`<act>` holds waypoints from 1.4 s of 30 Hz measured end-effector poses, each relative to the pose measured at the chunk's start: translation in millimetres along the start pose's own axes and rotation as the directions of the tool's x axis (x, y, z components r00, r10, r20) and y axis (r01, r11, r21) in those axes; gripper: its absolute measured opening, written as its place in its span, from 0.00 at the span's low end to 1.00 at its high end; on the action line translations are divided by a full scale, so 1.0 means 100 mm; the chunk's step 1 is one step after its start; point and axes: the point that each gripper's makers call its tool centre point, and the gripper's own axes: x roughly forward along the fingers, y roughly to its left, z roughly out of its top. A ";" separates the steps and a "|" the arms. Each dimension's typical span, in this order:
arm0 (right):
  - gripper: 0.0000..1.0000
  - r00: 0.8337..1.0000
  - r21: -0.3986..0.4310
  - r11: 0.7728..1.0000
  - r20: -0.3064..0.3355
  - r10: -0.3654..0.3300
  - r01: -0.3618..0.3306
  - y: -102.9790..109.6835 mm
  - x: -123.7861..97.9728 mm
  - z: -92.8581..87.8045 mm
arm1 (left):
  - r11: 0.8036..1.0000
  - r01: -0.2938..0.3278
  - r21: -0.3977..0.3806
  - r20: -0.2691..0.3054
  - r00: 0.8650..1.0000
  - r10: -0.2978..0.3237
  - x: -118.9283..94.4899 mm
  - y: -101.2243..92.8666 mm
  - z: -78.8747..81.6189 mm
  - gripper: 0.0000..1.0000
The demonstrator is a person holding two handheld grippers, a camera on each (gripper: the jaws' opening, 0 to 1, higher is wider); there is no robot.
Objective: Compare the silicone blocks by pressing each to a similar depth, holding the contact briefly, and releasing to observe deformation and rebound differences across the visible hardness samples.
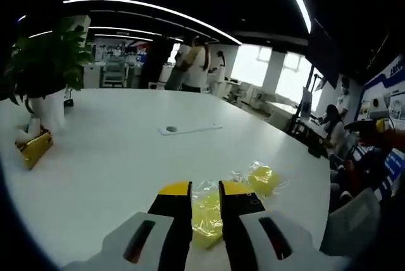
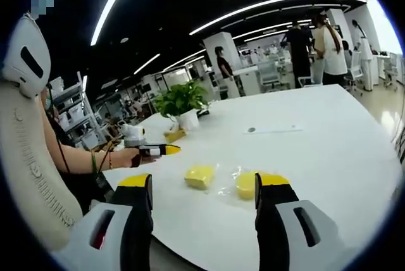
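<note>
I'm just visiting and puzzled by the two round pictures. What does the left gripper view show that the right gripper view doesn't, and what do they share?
Left gripper view alone: the left gripper with narrow jaws straddling a yellow silicone block, and a gold box by the plant pot.

Right gripper view alone: the right gripper, jaws wide open, and a person's forearm.

Shared: the white table, a second yellow block, the potted plant, people standing behind.

Left gripper (image 1: 205,189) jaws nearly closed; right gripper (image 2: 205,182) jaws spread wide.
</note>
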 end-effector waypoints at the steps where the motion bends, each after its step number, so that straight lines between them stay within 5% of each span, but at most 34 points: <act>1: 0.63 1.000 0.000 1.000 0.005 0.010 -0.010 0.02 -0.01 0.01 | 1.000 0.002 -0.008 0.012 1.000 -0.002 -0.09 -0.08 0.03 0.16; 10: 0.71 0.996 -0.015 0.997 0.037 0.079 -0.078 0.11 -0.07 0.05 | 0.999 -0.017 -0.028 0.097 0.995 0.020 -0.70 -0.54 0.18 0.27; 21: 0.79 0.985 -0.020 0.987 0.066 0.157 -0.156 0.16 -0.13 0.01 | 0.999 -0.035 -0.008 0.123 0.992 0.035 -1.10 -1.01 0.12 0.41; 26: 0.82 0.978 -0.004 0.982 0.091 0.188 -0.188 0.14 -0.16 -0.04 | 1.000 -0.024 0.000 0.118 0.993 0.024 -1.20 -1.18 0.12 0.50; 34: 0.88 0.983 0.006 0.983 0.000 0.184 -0.184 0.01 -0.21 -0.29 | 1.000 0.010 0.007 0.066 0.998 -0.010 -1.21 -1.41 0.09 0.70; 37: 0.88 0.983 0.006 0.983 -0.005 0.184 -0.184 -0.05 -0.24 -0.31 | 0.998 0.021 -0.053 0.024 1.000 -0.020 -1.16 -1.45 0.03 0.77; 42: 0.86 0.984 0.007 0.984 0.006 0.179 -0.179 -0.15 -0.30 -0.28 | 0.976 0.071 -0.206 0.007 0.997 -0.071 -1.05 -1.63 0.04 0.74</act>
